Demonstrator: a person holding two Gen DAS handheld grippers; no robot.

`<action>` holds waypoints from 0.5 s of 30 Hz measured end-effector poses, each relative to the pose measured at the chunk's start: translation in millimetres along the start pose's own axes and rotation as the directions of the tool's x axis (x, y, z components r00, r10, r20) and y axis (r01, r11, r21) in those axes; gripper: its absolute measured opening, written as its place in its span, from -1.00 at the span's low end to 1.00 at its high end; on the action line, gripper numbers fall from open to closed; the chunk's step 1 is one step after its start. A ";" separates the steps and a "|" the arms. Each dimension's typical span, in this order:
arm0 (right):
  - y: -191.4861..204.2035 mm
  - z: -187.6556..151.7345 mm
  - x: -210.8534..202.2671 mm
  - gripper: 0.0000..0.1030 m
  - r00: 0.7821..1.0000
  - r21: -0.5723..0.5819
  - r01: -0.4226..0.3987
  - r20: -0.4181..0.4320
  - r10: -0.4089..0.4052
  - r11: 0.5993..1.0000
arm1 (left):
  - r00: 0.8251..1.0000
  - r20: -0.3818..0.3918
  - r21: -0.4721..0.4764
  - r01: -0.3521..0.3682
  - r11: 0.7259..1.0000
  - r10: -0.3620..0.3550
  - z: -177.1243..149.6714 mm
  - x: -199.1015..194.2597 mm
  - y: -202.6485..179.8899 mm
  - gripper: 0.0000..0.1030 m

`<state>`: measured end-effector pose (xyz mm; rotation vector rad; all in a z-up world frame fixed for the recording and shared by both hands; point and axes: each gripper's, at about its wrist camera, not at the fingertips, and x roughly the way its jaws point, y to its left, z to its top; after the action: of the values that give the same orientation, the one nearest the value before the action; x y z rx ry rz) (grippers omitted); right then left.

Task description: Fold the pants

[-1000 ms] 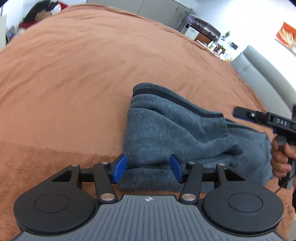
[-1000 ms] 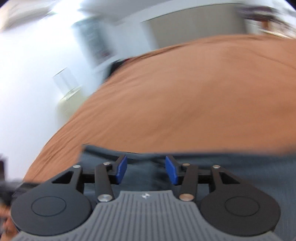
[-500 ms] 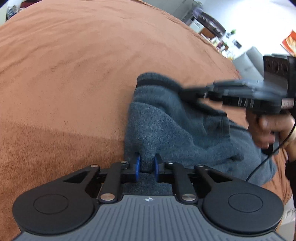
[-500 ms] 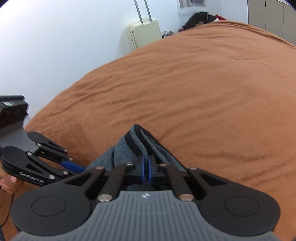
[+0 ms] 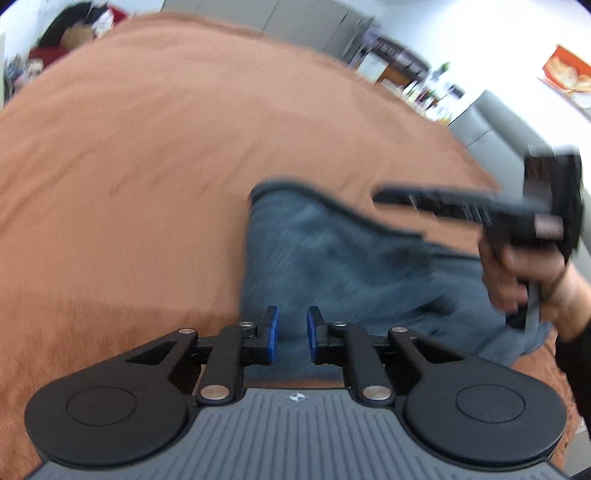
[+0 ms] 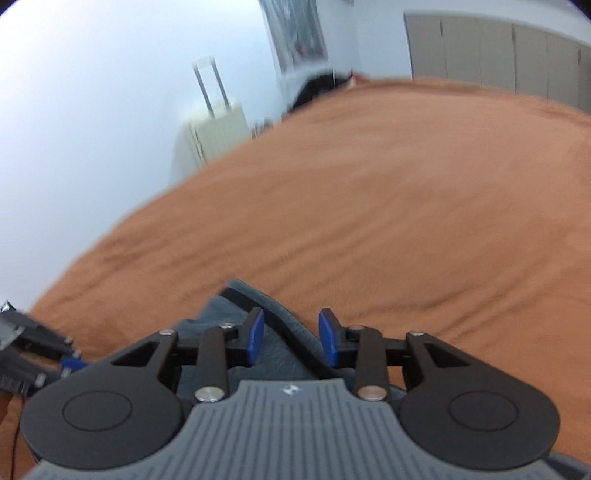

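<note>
The grey pants (image 5: 343,266) lie folded in a thick bundle on the brown bedspread (image 5: 129,166), with a dark waistband along the far edge. My left gripper (image 5: 291,334) is open just above the bundle's near edge, holding nothing. My right gripper (image 6: 291,336) is open over the waistband corner of the pants (image 6: 280,343), holding nothing. It also shows in the left wrist view (image 5: 384,195), lifted above the pants at the right. The left gripper shows blurred at the left edge of the right wrist view (image 6: 70,363).
The bedspread (image 6: 369,221) stretches far around the pants. A pale suitcase (image 6: 210,133) stands by the wall beyond the bed. A grey sofa (image 5: 495,140) and cluttered shelves (image 5: 406,74) stand past the bed's far right. Clothes (image 5: 74,29) are piled at the far left corner.
Both grippers were shut on the pants half a second ago. Both have opened and let go. The right gripper has lifted off the fabric and the bundle lies flatter.
</note>
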<state>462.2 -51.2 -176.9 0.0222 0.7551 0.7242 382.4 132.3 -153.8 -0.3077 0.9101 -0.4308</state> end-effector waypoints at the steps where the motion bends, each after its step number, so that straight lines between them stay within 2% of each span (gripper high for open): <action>1: -0.4 -4.4 -18.2 -0.42 1.000 -0.001 -0.014 0.007 0.014 1.000 | 1.000 0.018 0.007 0.015 1.000 -0.015 3.7 -2.7 -4.0 -0.68; 4: 6.2 -27.5 -43.0 -0.45 0.998 -0.012 -0.042 -0.043 0.042 0.999 | 0.998 0.045 0.023 0.045 0.999 -0.046 13.4 1.5 -20.4 -0.68; 8: 18.5 -70.3 -45.8 -0.84 0.988 -0.018 -0.076 -0.134 0.073 0.997 | 0.998 0.022 0.032 0.050 0.998 -0.051 17.0 24.5 -39.0 -0.57; 11: 24.1 -99.3 -43.6 -0.98 0.982 -0.055 -0.084 -0.172 0.073 0.995 | 0.999 0.000 0.030 0.042 0.999 -0.042 14.0 41.5 -48.5 -0.57; 14: 26.5 -110.1 -42.6 -0.96 0.985 -0.066 -0.064 -0.165 0.052 0.996 | 1.000 -0.016 0.028 0.025 0.999 -0.025 13.7 50.7 -58.7 -0.57; 15: 25.9 -108.1 -47.8 -0.86 0.988 -0.049 -0.069 -0.142 0.061 0.996 | 1.000 -0.015 0.035 0.023 0.999 -0.022 13.0 50.3 -63.4 -0.57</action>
<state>354.6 -85.5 -220.4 -0.0536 0.8724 0.8142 405.5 53.7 -153.5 -0.2833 0.9134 -0.4696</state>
